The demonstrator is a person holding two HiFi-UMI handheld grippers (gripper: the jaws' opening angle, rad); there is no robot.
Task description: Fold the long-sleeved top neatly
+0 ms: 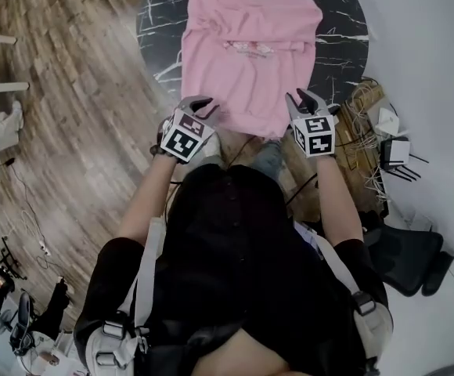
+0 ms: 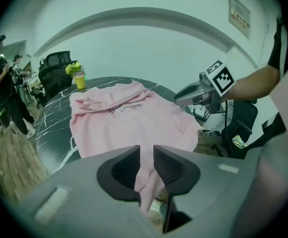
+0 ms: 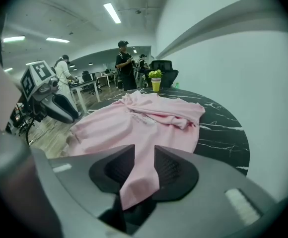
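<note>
The pink long-sleeved top (image 1: 246, 53) lies spread on the round black marble table (image 1: 160, 22), sleeves folded in across the chest. Its near hem hangs past the table edge toward me. My left gripper (image 1: 199, 104) is shut on the hem's left corner, and pink cloth runs up between its jaws (image 2: 146, 150). My right gripper (image 1: 305, 99) is shut on the hem's right corner, with a fold of cloth pinched between its pads (image 3: 144, 150). Each gripper also shows in the other's view: the right gripper (image 2: 183, 95) and the left gripper (image 3: 64, 108).
A yellow cup with a green plant (image 2: 79, 78) stands at the table's far edge. A tangle of cables and a wooden crate (image 1: 360, 124) sit to the right of the table, with a black chair (image 1: 411, 257) nearer me. People stand in the background (image 3: 124, 63).
</note>
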